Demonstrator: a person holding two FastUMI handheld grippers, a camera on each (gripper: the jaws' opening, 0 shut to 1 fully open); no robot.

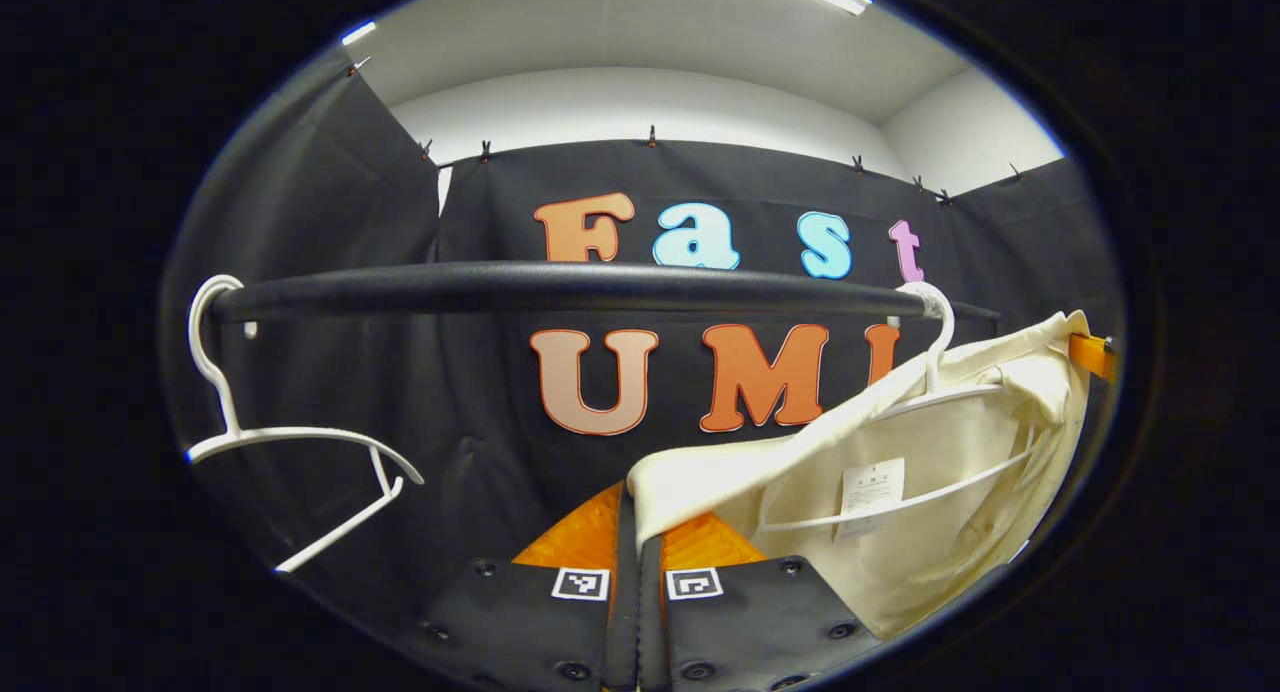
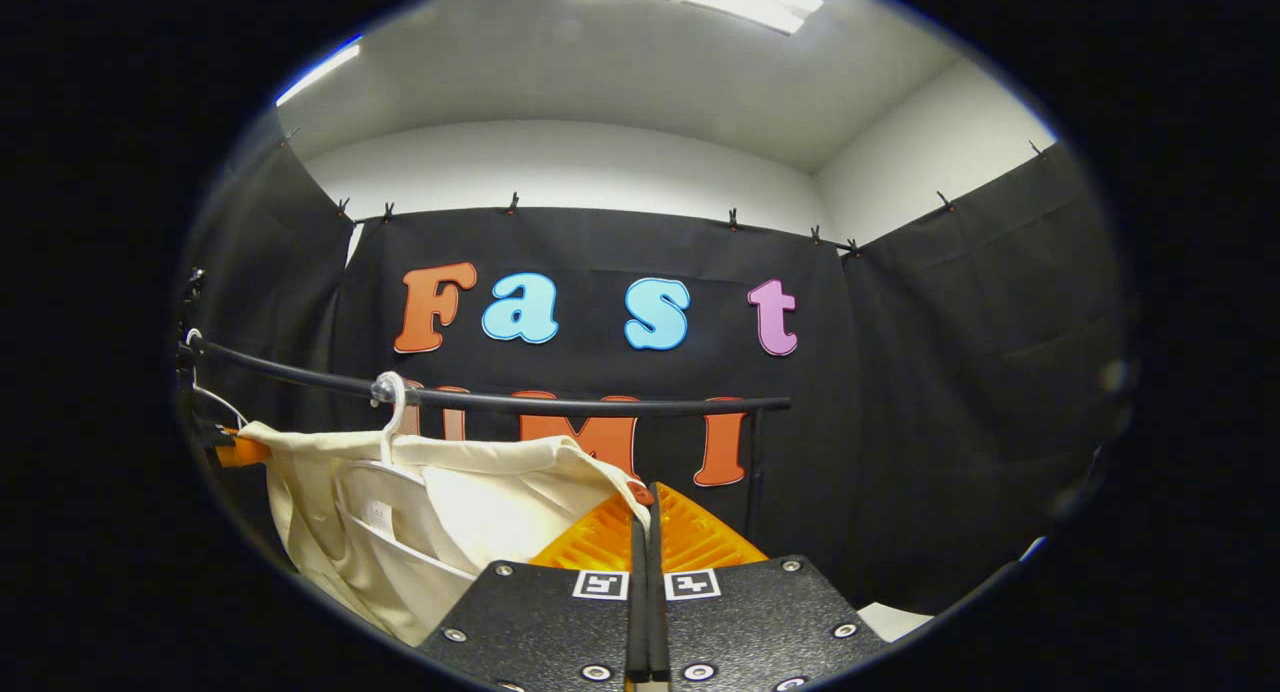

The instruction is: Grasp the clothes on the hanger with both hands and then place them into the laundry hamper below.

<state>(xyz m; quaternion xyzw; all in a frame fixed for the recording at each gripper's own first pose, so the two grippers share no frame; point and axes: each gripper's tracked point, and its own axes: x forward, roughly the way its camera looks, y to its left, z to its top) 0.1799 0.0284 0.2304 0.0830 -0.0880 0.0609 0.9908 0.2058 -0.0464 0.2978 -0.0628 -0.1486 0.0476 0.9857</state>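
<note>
An empty white hanger (image 1: 290, 442) hung at the left end of the black rail (image 1: 560, 284). Further right, the cream garment (image 1: 900, 492) hung on a second hanger (image 1: 935, 372); soft, light cloth, likely to sag and slide off, best taken at both shoulder edges. The left gripper (image 1: 638, 532) had its fingers closed on the garment's left edge. The right gripper (image 2: 648, 517) had its fingers pressed together at the right shoulder, apparently pinching cloth, though the contact was partly hidden.
</note>
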